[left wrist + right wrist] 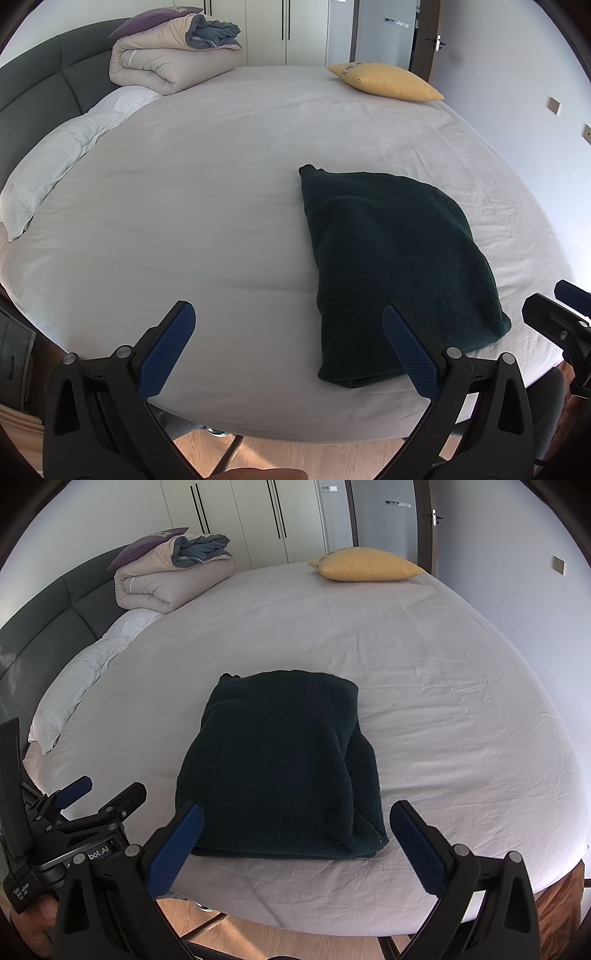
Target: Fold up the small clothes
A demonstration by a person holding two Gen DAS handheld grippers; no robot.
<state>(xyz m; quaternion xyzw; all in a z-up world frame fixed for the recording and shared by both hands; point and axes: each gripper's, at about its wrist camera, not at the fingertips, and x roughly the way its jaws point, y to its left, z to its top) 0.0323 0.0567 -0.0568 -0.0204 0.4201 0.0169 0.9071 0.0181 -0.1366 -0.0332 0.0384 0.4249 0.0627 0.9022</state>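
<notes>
- A dark green knitted garment (280,764), thick and fuzzy, lies on the pale grey sheet of the bed (443,686), near the edge closest to the person and well apart from the mustard-yellow cushion (365,565) and the rolled beige duvet (166,583) at the far side.
- It is already doubled into a compact bundle: stacked layers show along its near edge, and a lapped fold runs down its right side in the right wrist view.
- Its long axis runs from the near bed edge toward the far side; a small corner pokes out at the far left end.
- The left tool (288,347) hovers over the near edge of the bed with its blue-padded fingers spread wide and nothing between them; the garment sits to its right, partly behind the right-hand finger.
- The right tool (295,845) is likewise spread wide and empty, lined up with the near end of the bundle but not touching it.
- Judging by this, the folding looks nearly or fully done, with both tools clear of the cloth.
- If another fold is wanted, each tool would need to pinch a near corner through all layers and carry it to the far end; thick knit may slip or spring open.
</notes>
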